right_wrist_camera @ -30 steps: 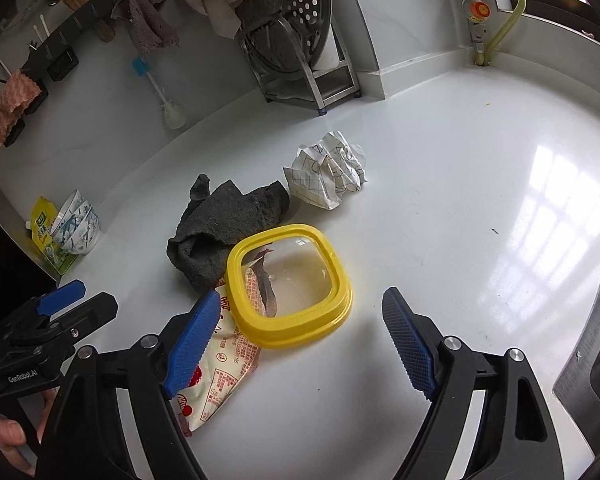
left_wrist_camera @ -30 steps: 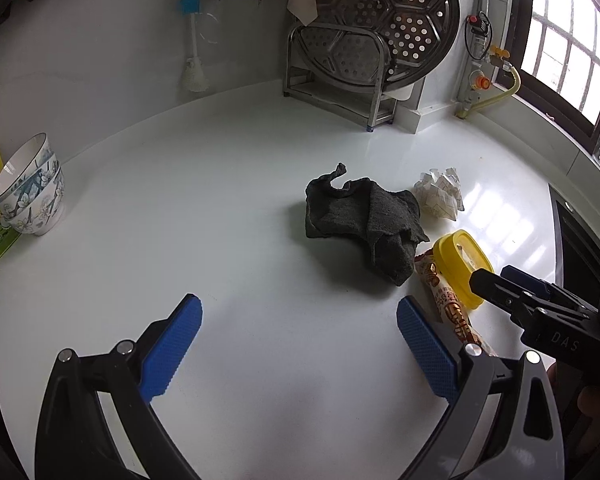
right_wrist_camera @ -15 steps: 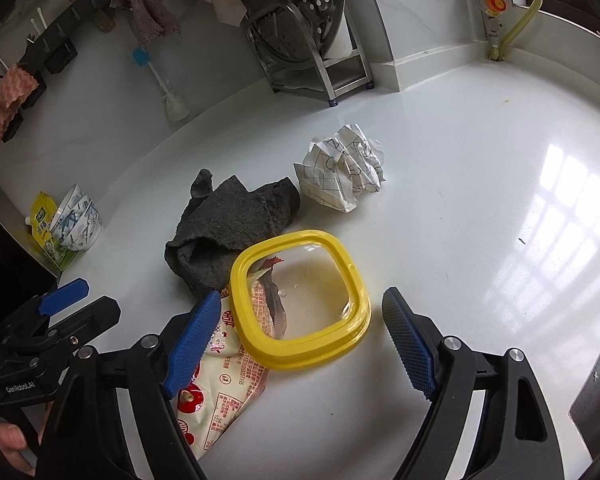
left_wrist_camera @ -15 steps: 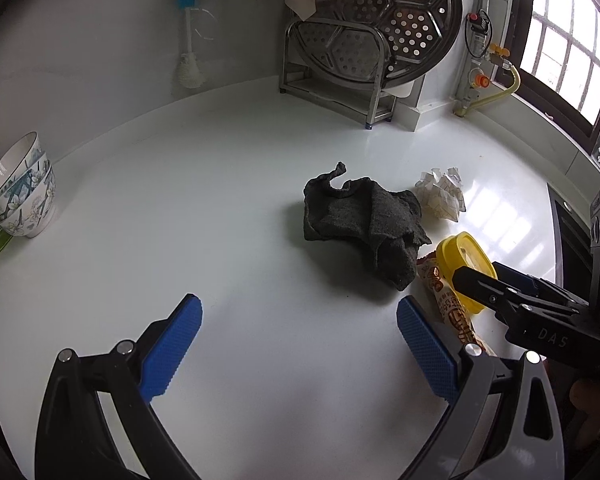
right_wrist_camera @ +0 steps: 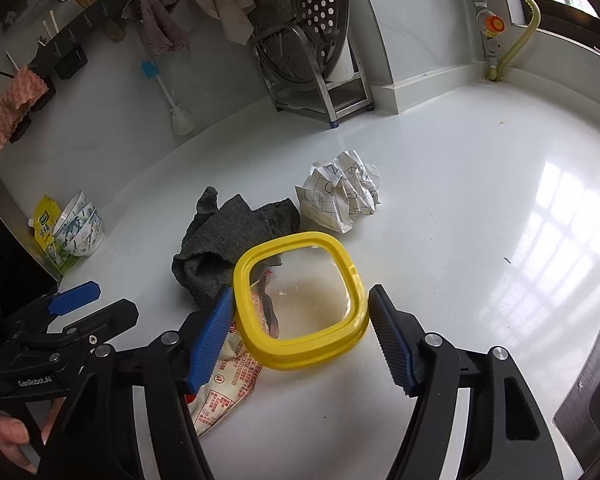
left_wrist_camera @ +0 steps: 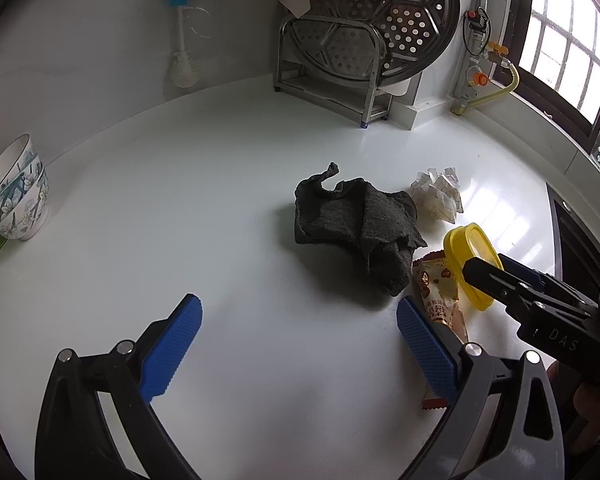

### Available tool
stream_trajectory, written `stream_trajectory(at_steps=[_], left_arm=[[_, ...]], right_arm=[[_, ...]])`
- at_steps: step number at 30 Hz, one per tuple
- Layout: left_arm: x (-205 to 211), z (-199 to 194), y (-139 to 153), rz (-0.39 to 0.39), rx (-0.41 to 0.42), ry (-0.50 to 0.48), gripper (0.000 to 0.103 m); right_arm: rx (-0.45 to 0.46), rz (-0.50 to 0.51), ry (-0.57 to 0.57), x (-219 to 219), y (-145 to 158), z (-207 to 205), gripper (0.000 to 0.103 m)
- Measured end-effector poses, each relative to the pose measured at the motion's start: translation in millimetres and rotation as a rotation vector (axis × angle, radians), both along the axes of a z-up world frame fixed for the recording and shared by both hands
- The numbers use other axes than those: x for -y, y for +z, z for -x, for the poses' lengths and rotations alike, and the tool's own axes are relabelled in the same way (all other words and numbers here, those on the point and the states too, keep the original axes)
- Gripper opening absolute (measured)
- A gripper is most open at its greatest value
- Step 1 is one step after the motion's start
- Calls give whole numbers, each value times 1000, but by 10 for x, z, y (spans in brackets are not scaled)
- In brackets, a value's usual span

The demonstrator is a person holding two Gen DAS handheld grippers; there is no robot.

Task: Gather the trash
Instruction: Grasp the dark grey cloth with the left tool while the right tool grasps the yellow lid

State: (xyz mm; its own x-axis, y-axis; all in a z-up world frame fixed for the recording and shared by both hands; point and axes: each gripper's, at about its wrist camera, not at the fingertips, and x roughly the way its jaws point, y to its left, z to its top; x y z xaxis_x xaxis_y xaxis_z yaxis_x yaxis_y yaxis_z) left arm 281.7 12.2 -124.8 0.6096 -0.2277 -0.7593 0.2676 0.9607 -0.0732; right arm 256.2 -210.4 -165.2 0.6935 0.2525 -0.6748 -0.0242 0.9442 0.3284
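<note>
A yellow-rimmed clear container lid (right_wrist_camera: pixel 302 300) lies on the white counter, partly over a snack wrapper (right_wrist_camera: pixel 228 380). My right gripper (right_wrist_camera: pixel 302 340) has closed in so its two fingers touch the lid's sides. A dark grey rag (right_wrist_camera: pixel 228 240) and a crumpled paper ball (right_wrist_camera: pixel 342 190) lie just beyond. In the left wrist view the lid (left_wrist_camera: pixel 470 258), wrapper (left_wrist_camera: pixel 440 300), rag (left_wrist_camera: pixel 356 228) and paper (left_wrist_camera: pixel 438 196) sit to the right. My left gripper (left_wrist_camera: pixel 298 344) is open and empty above bare counter.
A steel rack with a perforated steamer tray (left_wrist_camera: pixel 364 40) stands at the back. Stacked bowls (left_wrist_camera: pixel 14 196) and a yellow packet (right_wrist_camera: pixel 46 224) sit at the left. A brush (left_wrist_camera: pixel 182 40) and cloths hang on the wall. A dark stove edge (left_wrist_camera: pixel 576 232) is at the right.
My right gripper has moved forward over the lid and narrowed its jaws from wide open until they touch the lid's sides. The left gripper stayed open and shifted slightly.
</note>
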Motion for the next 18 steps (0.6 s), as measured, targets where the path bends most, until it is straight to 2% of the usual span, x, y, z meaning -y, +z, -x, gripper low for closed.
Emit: stream_trajectory(at_steps=[13, 18], left_arm=[[345, -267, 48, 5, 40, -17, 96], [478, -424, -27, -19, 44, -6, 96]], right_arm=[[14, -24, -129, 389, 67, 222, 66], [15, -37, -154, 461, 22, 278, 66]])
